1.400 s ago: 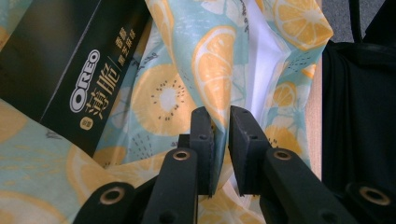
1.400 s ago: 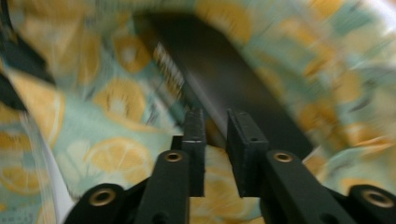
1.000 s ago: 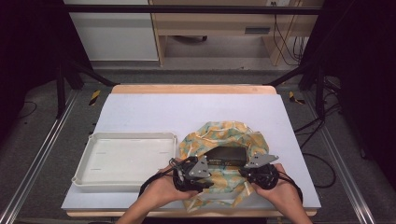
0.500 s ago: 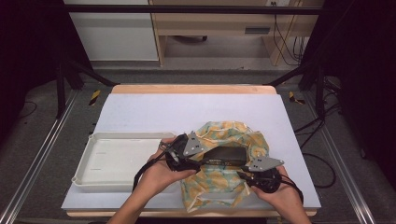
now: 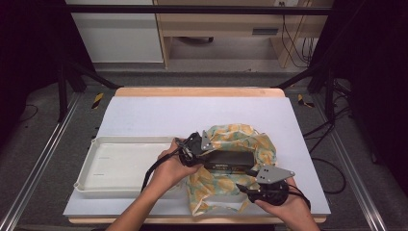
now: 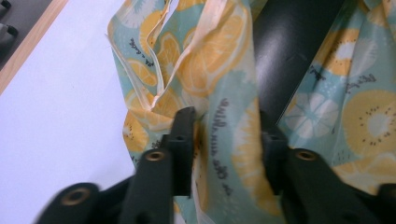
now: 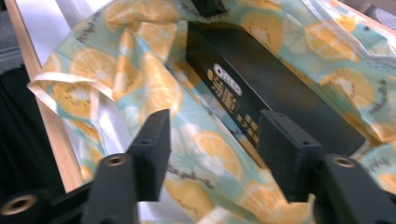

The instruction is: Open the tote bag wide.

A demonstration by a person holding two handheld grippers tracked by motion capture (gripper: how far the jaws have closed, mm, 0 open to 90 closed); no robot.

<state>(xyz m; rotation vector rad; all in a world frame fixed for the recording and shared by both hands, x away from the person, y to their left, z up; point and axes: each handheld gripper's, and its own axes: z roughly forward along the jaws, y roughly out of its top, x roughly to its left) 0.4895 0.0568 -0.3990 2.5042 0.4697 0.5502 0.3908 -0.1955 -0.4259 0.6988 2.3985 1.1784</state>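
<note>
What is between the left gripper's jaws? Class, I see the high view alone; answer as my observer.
Observer: A fold of the fruit-print cloth. The left gripper has just been closing its jaws around it; I cannot tell whether the pads press it.
Operator: And the right gripper?
Observer: The right gripper is open, its jaws just widened, with cloth lying under the gap but not pinched.
Operator: What is the dark thing on the cloth?
Observer: A black box with white print on its side.

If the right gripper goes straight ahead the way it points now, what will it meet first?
Most likely the fruit-print cloth, which lies loose between and just beyond the open right gripper. Behind it sits the black box. Depth is hard to judge.
</note>
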